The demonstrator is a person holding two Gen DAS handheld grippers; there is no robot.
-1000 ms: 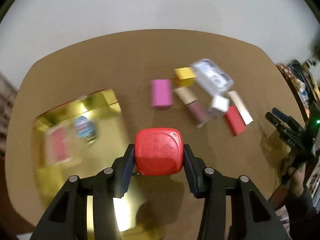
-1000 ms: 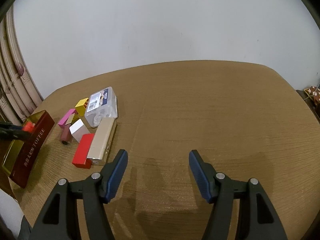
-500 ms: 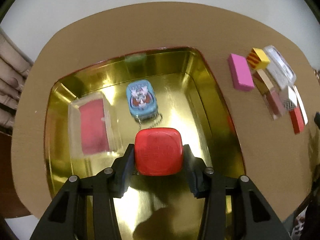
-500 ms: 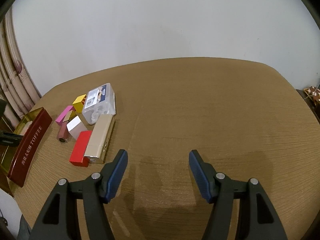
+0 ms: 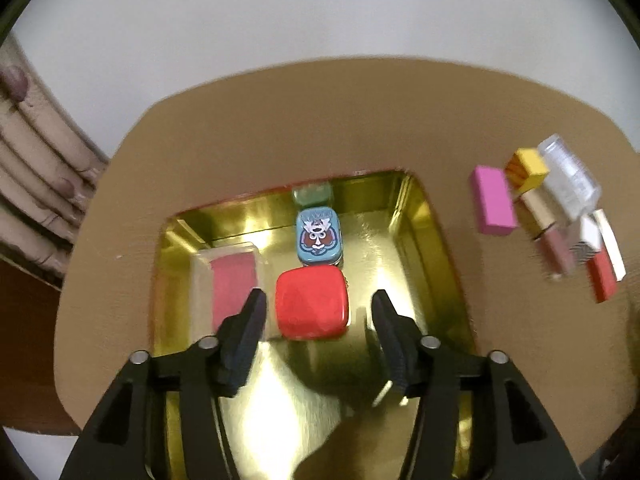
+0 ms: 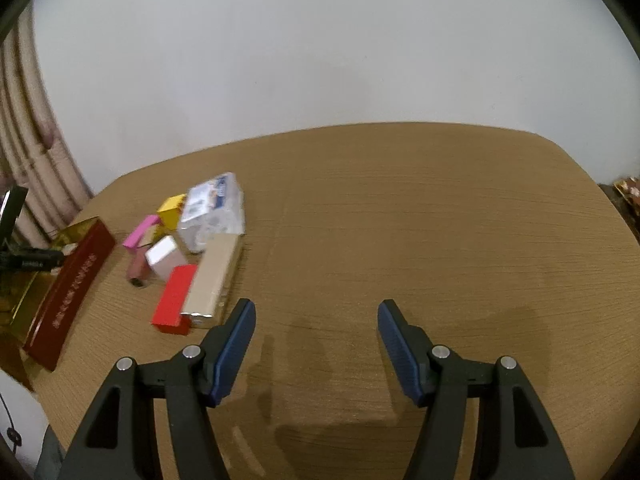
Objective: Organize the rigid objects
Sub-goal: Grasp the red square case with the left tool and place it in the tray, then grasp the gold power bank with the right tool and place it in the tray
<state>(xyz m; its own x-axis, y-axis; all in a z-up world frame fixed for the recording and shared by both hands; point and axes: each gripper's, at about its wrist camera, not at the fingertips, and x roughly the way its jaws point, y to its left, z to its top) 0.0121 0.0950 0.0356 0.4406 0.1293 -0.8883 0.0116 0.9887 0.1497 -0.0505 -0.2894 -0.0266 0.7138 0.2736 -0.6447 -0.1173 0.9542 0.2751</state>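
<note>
A: Status? L gripper (image 5: 318,312)?

B: Jaws apart, nothing held. Red tin (image 5: 311,302) sits between them on floor of gold tray (image 5: 436,248), gap visible each side. Judged: released, placement done.

A: What else is in the tray?

B: Blue cartoon-face tin (image 5: 319,235) touching red tin's far edge; clear case w/ red insert (image 5: 230,284) to its left. So 3 items in.

A: Left to do?

B: Cluster on table (image 6: 400,220) right of tray: pink block (image 5: 493,200), yellow box (image 5: 527,166), clear plastic box (image 6: 214,210), white box (image 6: 165,256), red box (image 6: 174,298), beige box (image 6: 212,280), lipstick-type tube (image 5: 550,236). ~7 left.

A: R gripper (image 6: 316,340)?

B: Jaws wide apart, empty, over bare table.

A: Legible text?

B: Tray's red side has gold lettering, too blurred to read. Clear box label illegible.
</note>
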